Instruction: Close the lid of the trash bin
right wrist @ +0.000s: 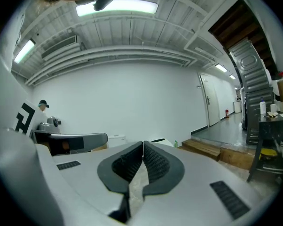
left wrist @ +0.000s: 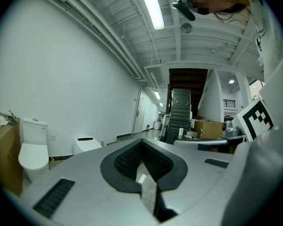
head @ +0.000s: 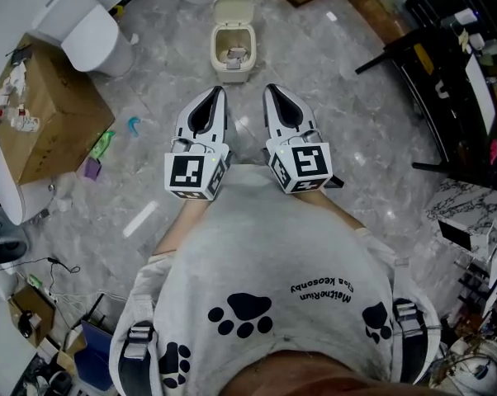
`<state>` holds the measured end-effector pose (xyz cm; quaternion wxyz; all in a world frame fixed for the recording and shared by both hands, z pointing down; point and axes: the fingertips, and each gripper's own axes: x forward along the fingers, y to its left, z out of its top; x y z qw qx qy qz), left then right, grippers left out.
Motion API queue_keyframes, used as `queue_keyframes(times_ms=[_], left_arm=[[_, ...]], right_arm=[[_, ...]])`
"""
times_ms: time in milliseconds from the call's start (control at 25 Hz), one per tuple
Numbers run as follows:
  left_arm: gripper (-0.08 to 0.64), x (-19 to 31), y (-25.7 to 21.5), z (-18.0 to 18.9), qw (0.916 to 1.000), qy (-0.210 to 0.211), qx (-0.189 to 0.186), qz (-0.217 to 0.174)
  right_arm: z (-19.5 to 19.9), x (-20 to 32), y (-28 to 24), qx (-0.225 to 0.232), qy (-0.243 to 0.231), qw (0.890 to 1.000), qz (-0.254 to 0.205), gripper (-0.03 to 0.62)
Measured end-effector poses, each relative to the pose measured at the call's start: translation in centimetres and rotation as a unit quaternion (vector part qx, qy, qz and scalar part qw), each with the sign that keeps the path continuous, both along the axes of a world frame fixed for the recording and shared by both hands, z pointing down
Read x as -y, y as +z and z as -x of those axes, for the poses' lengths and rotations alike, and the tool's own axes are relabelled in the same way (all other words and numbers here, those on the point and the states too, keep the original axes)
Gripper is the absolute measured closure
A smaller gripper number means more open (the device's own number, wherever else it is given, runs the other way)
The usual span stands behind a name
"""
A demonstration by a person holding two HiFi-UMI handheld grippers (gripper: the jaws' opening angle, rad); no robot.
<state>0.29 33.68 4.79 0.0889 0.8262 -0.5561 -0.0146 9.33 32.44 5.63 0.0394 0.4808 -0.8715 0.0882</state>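
Both claws shut and empty, bin straight ahead

Our left gripper and right gripper have their jaws pressed together on nothing, and we hold them side by side. The trash bin stands on the floor beyond their tips, apart from both. Its lid is tipped back on the far side, and the left tip looks slightly nearer.

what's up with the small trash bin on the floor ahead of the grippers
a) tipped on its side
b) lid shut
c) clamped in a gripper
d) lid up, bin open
D: in the head view the lid stands raised behind the upright trash bin, whose top is open, with things showing inside it.
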Motion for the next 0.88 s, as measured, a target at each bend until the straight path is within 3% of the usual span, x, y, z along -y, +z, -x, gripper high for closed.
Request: queue_keyframes(times_ms=[480,880], left_arm=[[0.541,20.3,1.0,8.0,0.9993,0.035,0.002,0.013],[0.541,30.2,2.6,10.2,0.9968,0.069,-0.018,0.035]], right_arm=[[8.1,19.8,0.1,-0.008,0.031,0.999,0.0,0.56],[10.1,28.7,1.4,-0.024,0.072,0.997,0.02,0.56]])
